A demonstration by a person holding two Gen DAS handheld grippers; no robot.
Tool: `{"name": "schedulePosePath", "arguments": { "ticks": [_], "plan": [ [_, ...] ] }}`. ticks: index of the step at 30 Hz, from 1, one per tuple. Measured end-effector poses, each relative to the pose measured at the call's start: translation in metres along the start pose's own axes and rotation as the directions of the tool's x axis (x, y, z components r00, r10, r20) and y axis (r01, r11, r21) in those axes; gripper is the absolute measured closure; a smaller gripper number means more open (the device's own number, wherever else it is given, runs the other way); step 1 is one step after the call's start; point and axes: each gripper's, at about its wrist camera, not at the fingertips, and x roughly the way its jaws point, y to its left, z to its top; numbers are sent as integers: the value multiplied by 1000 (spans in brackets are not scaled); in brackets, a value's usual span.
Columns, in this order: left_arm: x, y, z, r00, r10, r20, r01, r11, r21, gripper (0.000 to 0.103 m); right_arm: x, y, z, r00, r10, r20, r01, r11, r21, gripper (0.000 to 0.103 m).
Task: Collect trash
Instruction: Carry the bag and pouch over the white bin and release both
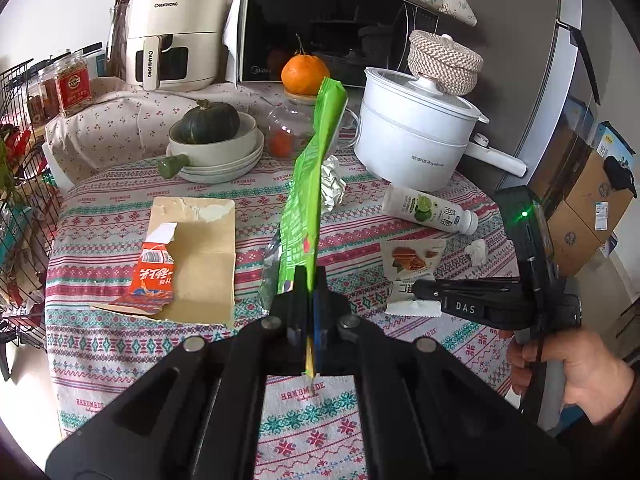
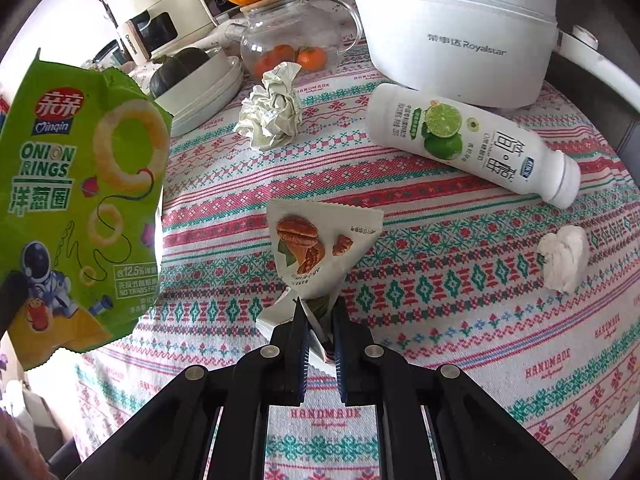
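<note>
Torn cardboard piece (image 1: 196, 256) lies flat at the left of the worktop (image 1: 120, 344). Left tongs (image 1: 310, 284) closed tight on the green onion rings bag (image 1: 310, 184), bag held upright above the cloth. Crumpled paper ball (image 2: 270, 110) sits behind. Right tongs (image 2: 320, 308) nearly closed, pinching the lower edge of the pecan snack packet (image 2: 320, 240) on the worktop. Lime drink bottle (image 2: 472, 144) lies on its side, white tissue wad (image 2: 564, 258) near the right edge
</note>
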Motion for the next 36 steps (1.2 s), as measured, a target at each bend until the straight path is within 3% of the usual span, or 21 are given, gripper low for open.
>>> {"name": "schedulePosePath", "arguments": {
  "ticks": [8, 20, 27, 36],
  "plan": [
    [-14, -21, -9, 999, -34, -28, 34, 999, 17, 101, -68, -28, -32, 996, -84, 42, 87, 993, -76, 92],
    [-42, -57, -23, 987, -154, -35, 156, 987, 32, 101, -159, -61, -80, 979, -157, 127, 168, 982, -85, 93],
    [-48, -85, -32, 966, -251, -61, 254, 966, 51, 101, -198, -84, -103, 973, -138, 183, 148, 988, -43, 92],
    [-44, -136, -43, 923, -367, -118, 377, 923, 79, 101, -230, -143, -143, 960, -198, 200, 189, 980, 64, 92]
  ]
}}
